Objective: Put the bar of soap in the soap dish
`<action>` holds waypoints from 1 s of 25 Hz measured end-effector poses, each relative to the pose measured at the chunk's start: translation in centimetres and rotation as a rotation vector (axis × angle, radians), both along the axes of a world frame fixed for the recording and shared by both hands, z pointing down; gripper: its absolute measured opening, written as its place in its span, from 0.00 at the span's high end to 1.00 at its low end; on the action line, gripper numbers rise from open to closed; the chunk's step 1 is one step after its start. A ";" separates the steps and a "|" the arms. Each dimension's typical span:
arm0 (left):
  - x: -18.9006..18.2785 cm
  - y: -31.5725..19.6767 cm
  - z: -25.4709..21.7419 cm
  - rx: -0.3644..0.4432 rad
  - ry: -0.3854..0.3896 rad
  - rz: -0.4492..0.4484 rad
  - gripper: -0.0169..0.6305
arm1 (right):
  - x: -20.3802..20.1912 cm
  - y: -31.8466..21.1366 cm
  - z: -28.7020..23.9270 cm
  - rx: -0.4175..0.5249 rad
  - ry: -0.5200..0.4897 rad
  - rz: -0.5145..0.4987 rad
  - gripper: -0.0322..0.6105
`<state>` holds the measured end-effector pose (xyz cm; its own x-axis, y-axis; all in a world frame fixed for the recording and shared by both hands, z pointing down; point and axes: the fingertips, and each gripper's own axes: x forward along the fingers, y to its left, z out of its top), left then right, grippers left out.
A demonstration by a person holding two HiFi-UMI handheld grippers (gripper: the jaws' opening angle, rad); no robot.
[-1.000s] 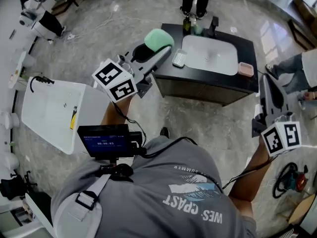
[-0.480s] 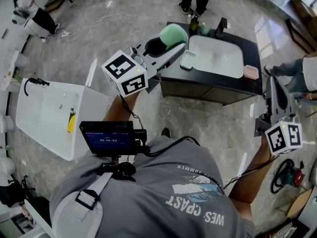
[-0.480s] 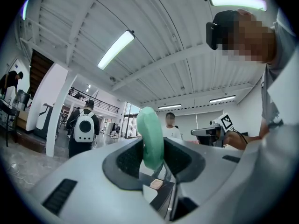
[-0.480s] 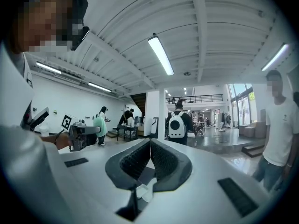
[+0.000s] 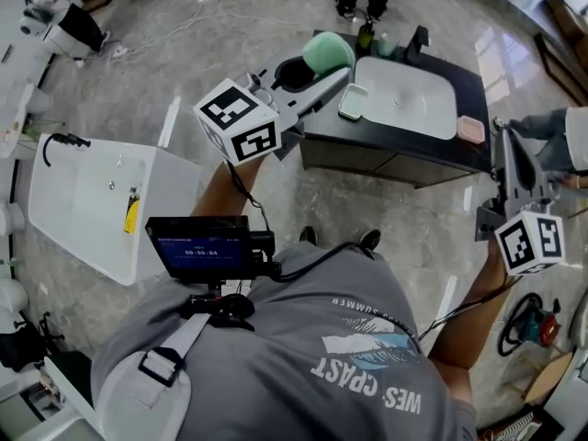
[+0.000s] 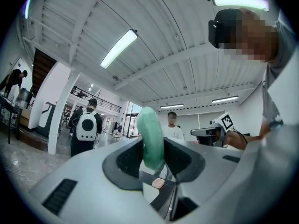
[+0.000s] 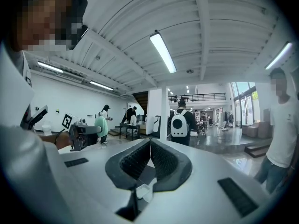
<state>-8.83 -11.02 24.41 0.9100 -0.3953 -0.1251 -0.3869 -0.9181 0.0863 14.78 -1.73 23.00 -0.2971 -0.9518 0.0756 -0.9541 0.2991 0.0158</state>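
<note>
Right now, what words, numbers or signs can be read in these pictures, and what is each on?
"WES' CPAST": large print on the grey shirt, upside down.
Smaller print above it: too small to read.
Digits on the blue screen: too blurred to read.
Left cube and right cube: square patterns only, no words.

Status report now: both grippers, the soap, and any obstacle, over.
Left gripper shut on green soap, near left end of counter. Right gripper shut, empty, off to the side. Pale dish beside sink, bare; no obstacle seen.
</note>
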 end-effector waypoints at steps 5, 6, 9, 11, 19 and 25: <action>-0.3 -1.3 -0.4 -0.007 -0.014 -0.041 0.77 | -1.9 -2.7 -1.4 0.010 0.045 -0.070 0.94; -0.4 -1.6 -0.4 -0.011 -0.016 -0.051 0.77 | -1.8 -3.1 -1.4 0.008 0.038 -0.079 0.94; 0.6 -2.0 -0.6 -0.016 -0.029 -0.080 0.77 | -0.8 -4.3 -1.2 0.001 0.017 -0.106 0.94; 2.1 -1.9 -0.2 -0.017 -0.038 -0.102 0.77 | 0.7 -4.8 -0.4 0.001 -0.002 -0.134 0.94; 7.1 -3.2 1.9 -0.046 -0.069 -0.184 0.77 | 5.2 -7.9 1.5 -0.003 -0.002 -0.216 0.94; 10.0 -4.2 2.8 -0.058 -0.089 -0.236 0.77 | 7.6 -10.0 2.8 -0.029 0.016 -0.261 0.94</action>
<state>1.20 -15.23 27.25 0.7981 -0.6022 -0.0192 -0.5984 -0.7959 0.0919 22.40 -11.77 25.77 -0.5309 -0.8404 0.1086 -0.8442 0.5357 0.0181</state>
